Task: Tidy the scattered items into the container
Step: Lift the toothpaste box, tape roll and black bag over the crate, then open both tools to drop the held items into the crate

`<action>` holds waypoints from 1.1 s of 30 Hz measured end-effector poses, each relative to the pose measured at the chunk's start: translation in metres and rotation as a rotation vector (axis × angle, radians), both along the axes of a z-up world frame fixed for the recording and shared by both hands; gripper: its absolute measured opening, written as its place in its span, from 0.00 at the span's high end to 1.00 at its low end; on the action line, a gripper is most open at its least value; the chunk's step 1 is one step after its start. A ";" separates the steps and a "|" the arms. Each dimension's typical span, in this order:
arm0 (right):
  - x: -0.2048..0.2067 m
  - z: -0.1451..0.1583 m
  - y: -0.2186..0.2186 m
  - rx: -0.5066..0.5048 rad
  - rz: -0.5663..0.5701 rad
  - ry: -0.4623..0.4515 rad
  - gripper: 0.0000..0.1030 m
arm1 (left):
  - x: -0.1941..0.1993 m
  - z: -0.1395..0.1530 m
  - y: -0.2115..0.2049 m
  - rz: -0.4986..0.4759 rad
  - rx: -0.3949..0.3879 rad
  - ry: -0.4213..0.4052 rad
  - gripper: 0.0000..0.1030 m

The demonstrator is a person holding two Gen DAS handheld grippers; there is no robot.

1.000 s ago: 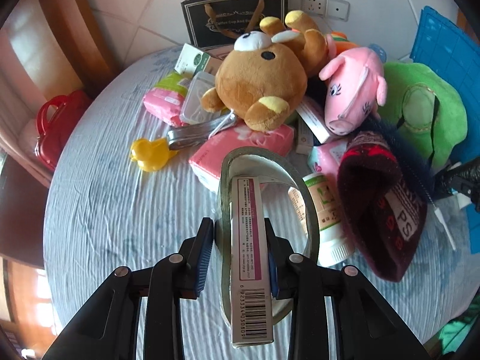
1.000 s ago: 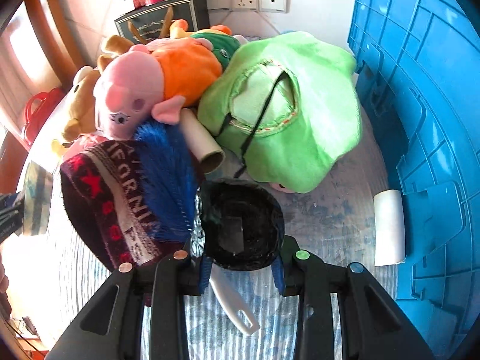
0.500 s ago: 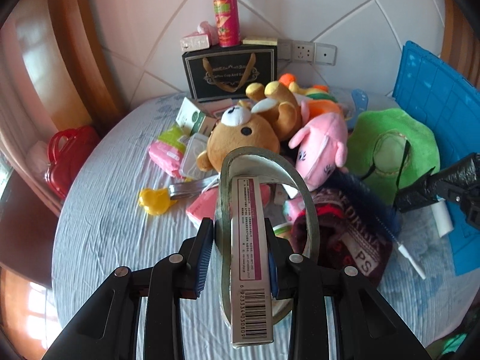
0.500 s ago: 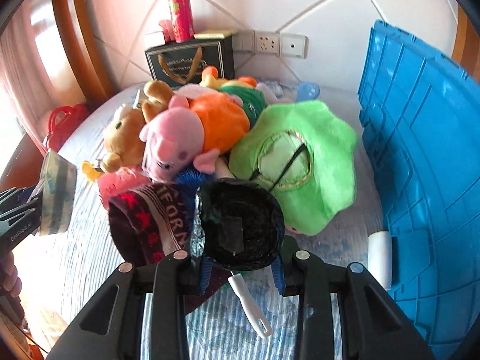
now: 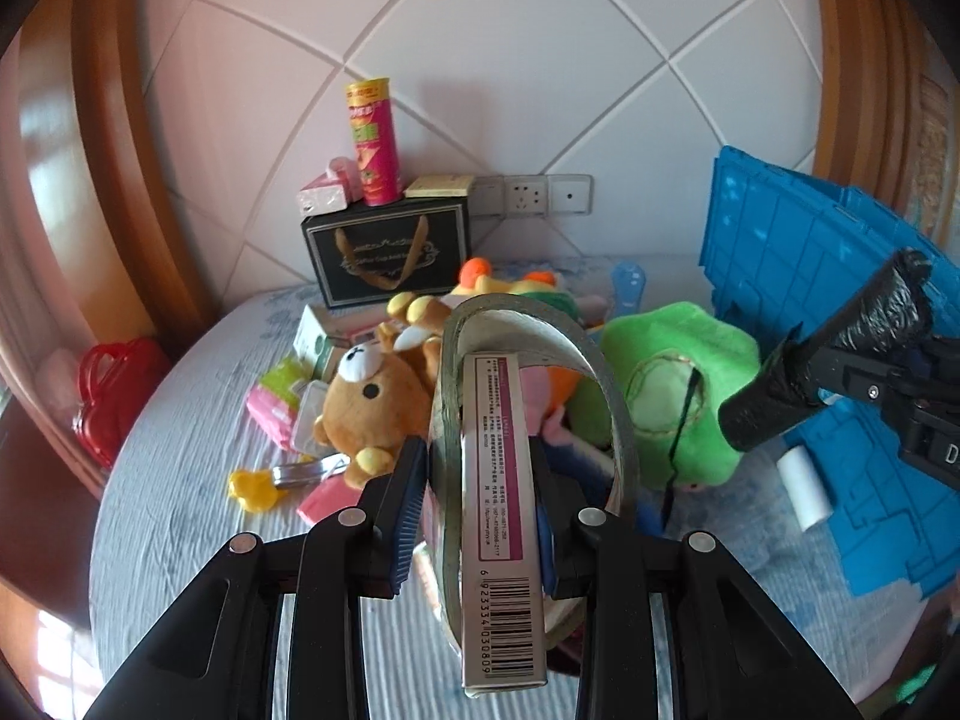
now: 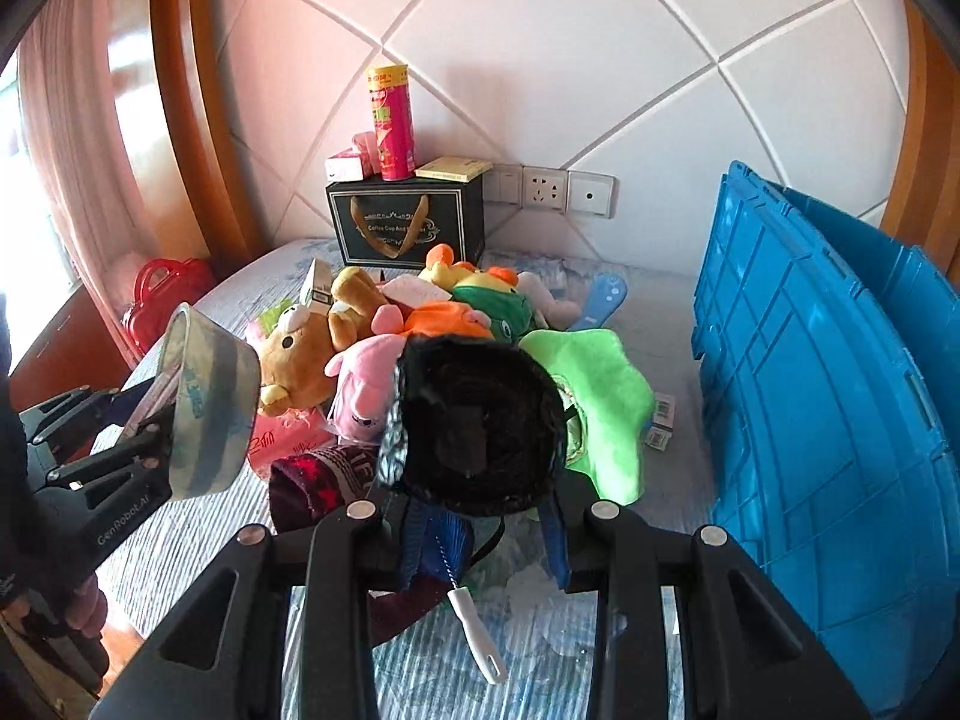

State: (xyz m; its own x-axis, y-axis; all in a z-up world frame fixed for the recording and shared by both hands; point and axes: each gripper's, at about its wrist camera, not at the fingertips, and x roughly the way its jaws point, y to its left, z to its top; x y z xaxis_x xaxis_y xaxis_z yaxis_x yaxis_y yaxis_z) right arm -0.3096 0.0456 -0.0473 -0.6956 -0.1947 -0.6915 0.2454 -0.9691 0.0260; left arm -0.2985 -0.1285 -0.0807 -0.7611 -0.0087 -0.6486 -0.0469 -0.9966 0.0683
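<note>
At the bottom of the left wrist view, the left gripper [image 5: 480, 516] has its jaws clamped on a slim barcoded box [image 5: 501, 540] threaded through a tape roll [image 5: 600, 384]. In the right wrist view, the right gripper [image 6: 480, 534] is closed on a black roll [image 6: 480, 426]. Beyond lies the heap of plush toys [image 6: 372, 348] on the bed [image 5: 180, 510]. The blue crate [image 6: 828, 420] stands at the right edge; I'd carry both loads well clear over its rim before releasing.

Both wrists overlook one table [image 5: 180, 540]
</note>
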 end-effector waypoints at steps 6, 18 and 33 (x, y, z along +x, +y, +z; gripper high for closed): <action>0.014 0.026 0.021 0.033 -0.074 0.047 0.69 | -0.001 0.017 0.031 -0.115 0.031 0.046 0.71; 0.033 0.075 0.105 0.039 -0.147 0.205 0.69 | 0.002 0.088 0.137 -0.246 0.088 0.129 0.71; 0.060 0.109 0.342 0.080 -0.244 0.232 0.69 | 0.024 0.133 0.385 -0.299 0.117 0.097 0.71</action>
State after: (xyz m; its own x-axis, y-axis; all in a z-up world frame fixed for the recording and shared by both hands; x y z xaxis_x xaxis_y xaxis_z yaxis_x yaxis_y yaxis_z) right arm -0.2501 0.3876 0.0620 -0.8556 0.0449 -0.5158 -0.0030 -0.9966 -0.0818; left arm -0.2746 0.2565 0.0523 -0.7771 0.2947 -0.5561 -0.3377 -0.9409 -0.0268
